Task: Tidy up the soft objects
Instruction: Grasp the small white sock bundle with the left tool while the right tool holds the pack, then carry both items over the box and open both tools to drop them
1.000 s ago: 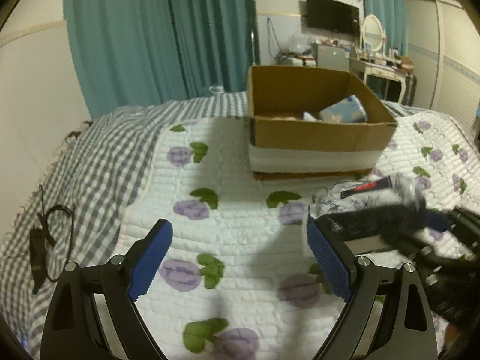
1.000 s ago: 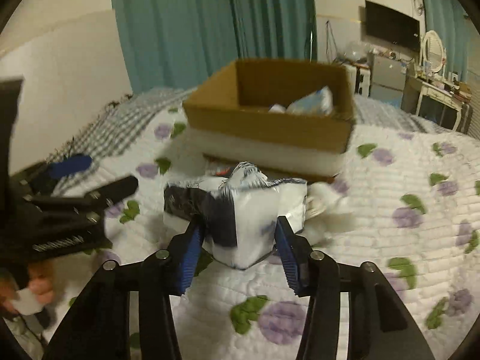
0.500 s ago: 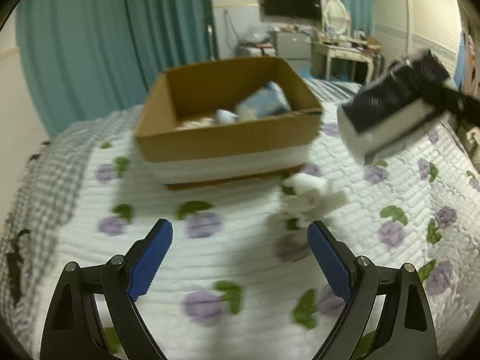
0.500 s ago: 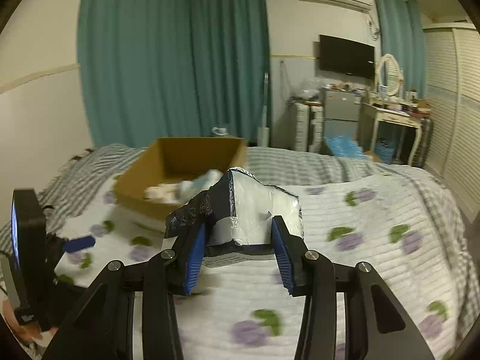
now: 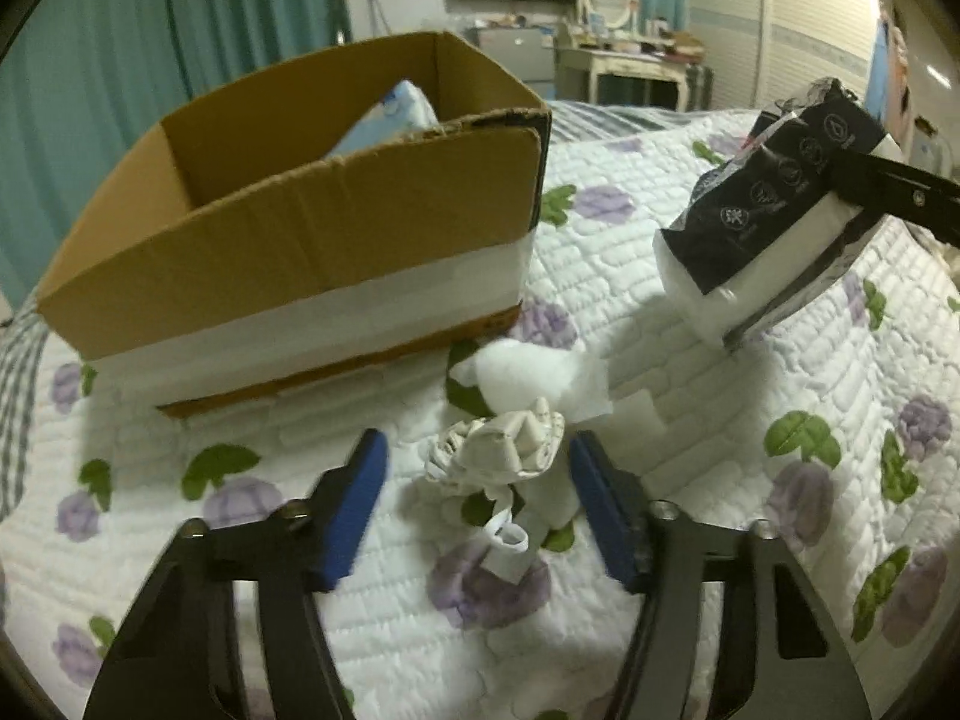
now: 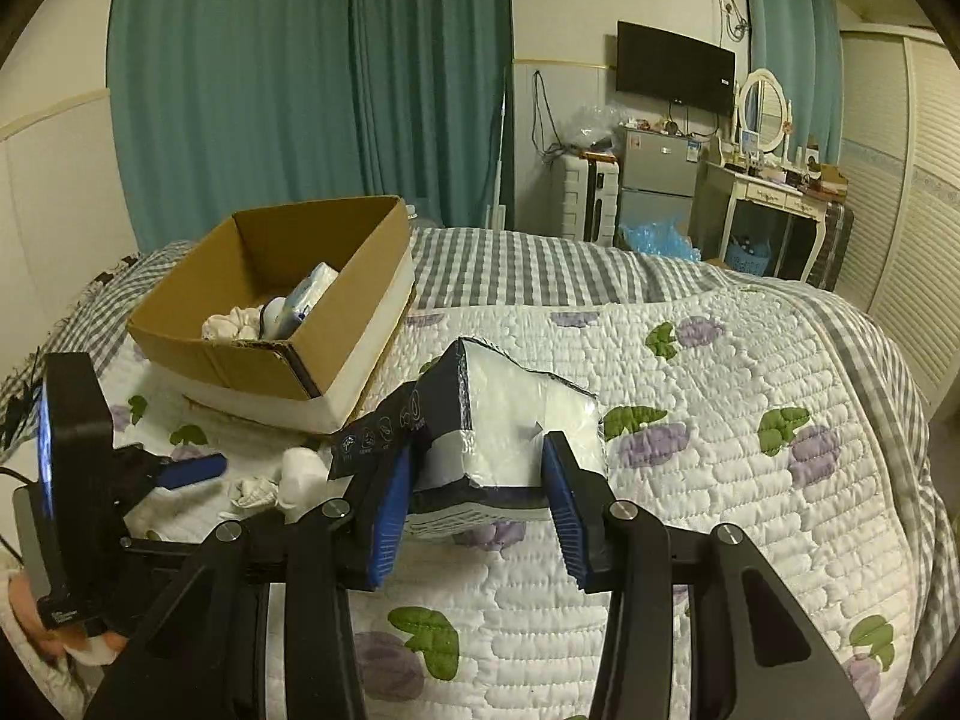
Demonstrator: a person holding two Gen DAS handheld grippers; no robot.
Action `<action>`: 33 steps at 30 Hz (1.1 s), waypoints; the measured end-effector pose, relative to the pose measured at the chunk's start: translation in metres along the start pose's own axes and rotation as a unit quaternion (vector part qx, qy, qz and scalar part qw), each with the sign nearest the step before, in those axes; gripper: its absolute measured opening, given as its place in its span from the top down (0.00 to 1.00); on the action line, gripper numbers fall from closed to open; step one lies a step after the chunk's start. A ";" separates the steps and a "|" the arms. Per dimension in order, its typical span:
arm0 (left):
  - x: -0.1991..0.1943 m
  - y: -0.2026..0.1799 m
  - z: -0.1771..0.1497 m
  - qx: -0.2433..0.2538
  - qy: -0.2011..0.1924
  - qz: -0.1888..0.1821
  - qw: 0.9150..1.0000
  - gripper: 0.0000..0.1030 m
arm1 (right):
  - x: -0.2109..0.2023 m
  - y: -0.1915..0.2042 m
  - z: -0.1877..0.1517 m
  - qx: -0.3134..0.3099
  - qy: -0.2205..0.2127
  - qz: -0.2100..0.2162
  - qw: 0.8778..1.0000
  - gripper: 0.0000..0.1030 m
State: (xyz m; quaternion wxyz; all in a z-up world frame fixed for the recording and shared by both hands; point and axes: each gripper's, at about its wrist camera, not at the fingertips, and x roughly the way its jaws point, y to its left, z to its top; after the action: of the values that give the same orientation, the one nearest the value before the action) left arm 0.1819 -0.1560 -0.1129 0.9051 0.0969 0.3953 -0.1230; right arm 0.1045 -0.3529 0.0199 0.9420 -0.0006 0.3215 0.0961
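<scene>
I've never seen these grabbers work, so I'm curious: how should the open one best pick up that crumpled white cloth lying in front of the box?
Probably from above and straight ahead, as the left gripper is already lined up. Close on the raised, bunched middle of the crumpled white cloth, the thickest part; its flat edges lie thin on the quilt and offer little to pinch.

Dim, warm indoor light in both fisheye views.
Soft shadows fall on the quilt [image 5: 690, 360] beside the box [image 5: 288, 252]; the left view is slightly blurred, edges bend and darken at the corners.
</scene>
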 end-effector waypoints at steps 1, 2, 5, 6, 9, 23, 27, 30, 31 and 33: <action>0.002 0.001 0.000 0.003 0.001 -0.005 1.000 0.63 | -0.001 -0.001 0.000 0.001 -0.002 0.001 1.000 0.59; 0.003 0.003 0.000 0.005 0.000 -0.012 1.000 0.68 | -0.001 0.000 0.001 0.000 -0.003 0.001 1.000 0.59; 0.000 0.001 0.003 0.020 -0.006 -0.027 0.999 0.77 | -0.004 0.002 0.001 -0.001 -0.004 -0.001 1.000 0.59; -0.002 -0.001 0.004 0.026 -0.008 -0.029 0.999 0.77 | -0.005 0.002 0.001 -0.001 -0.005 -0.001 1.000 0.59; -0.016 -0.006 0.002 0.030 -0.020 -0.034 0.999 0.78 | -0.012 0.004 0.003 0.002 -0.009 -0.002 1.000 0.59; -0.135 0.024 0.037 0.022 -0.094 0.015 0.995 0.79 | -0.088 0.062 0.068 -0.041 -0.090 0.008 0.995 0.59; -0.159 0.044 0.062 0.011 -0.125 0.027 0.992 0.77 | -0.087 0.086 0.104 -0.058 -0.109 0.014 0.992 0.59; -0.164 0.063 0.079 0.001 -0.140 0.033 0.990 0.77 | -0.073 0.098 0.133 -0.055 -0.120 0.020 0.991 0.59; -0.163 0.067 0.084 -0.001 -0.144 0.033 0.989 0.77 | -0.063 0.102 0.142 -0.053 -0.120 0.024 0.991 0.59; -0.156 0.077 0.094 -0.002 -0.147 0.039 0.988 0.76 | -0.046 0.110 0.154 -0.059 -0.120 0.022 0.991 0.59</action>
State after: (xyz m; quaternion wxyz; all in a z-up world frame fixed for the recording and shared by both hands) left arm 0.1672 -0.0856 0.0714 0.9578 0.0908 0.2539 -0.1000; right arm 0.1417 -0.2433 0.1764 0.9697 -0.0371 0.2004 0.1351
